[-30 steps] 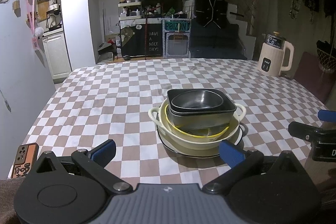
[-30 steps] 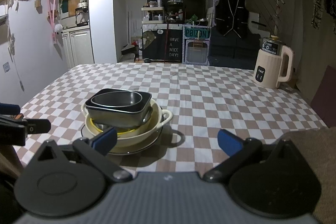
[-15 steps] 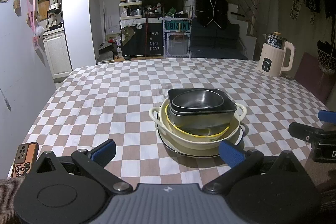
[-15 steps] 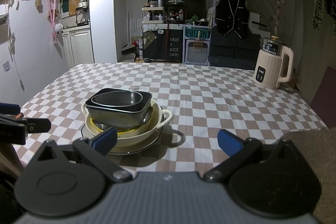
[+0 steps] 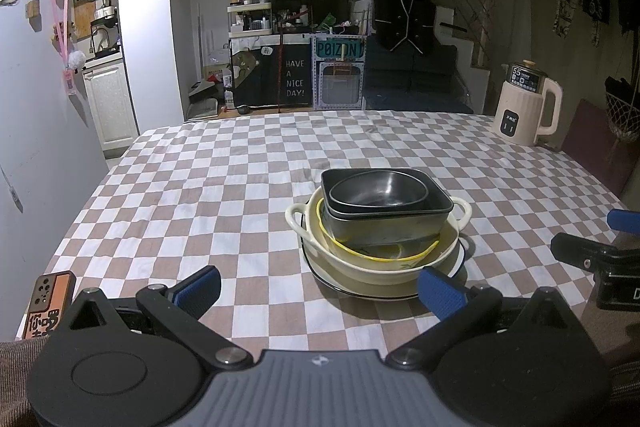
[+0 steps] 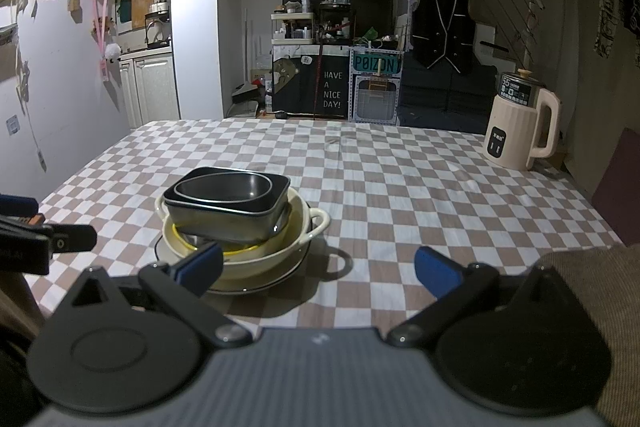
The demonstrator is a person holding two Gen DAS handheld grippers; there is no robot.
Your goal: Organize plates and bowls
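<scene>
Nothing on the table has shifted since the earlier frames, and both claws hold the same low stance at the near edge, with only a slight drift in view.

Nearest, the left gripper (image 5: 319, 287) has its blue-padded fingers (image 5: 200, 290) spread wide apart and gripping nothing; the right gripper (image 6: 318, 269) is likewise spread wide and empty. A phone in an orange case (image 5: 47, 301) lies just left of the left claw, at the table's near corner. From the left wrist view, the right gripper shows as a black body at the far right; from the right wrist view, the left one pokes in at the far left.

Just ahead of the left claw, toward its right finger, stands the stack of dishes on the checkered tablecloth (image 5: 200, 195). From the right claw it sits ahead and to the left, partly behind the left finger. At the bottom is a white plate with a dark rim (image 5: 360, 292). On it rests a cream two-handled bowl (image 5: 376, 267), with a yellow-rimmed bowl (image 5: 384, 254) nested inside. Above that sits a dark rectangular dish (image 5: 392, 223), tilted slightly, and inside it a dark oval bowl (image 5: 380, 189).

Well beyond, at the table's far right corner, stands a cream electric kettle (image 6: 520, 131) with a lit display. Past the table, a black sign reads "HAVE A NICE DAY!" (image 6: 333, 90).
</scene>
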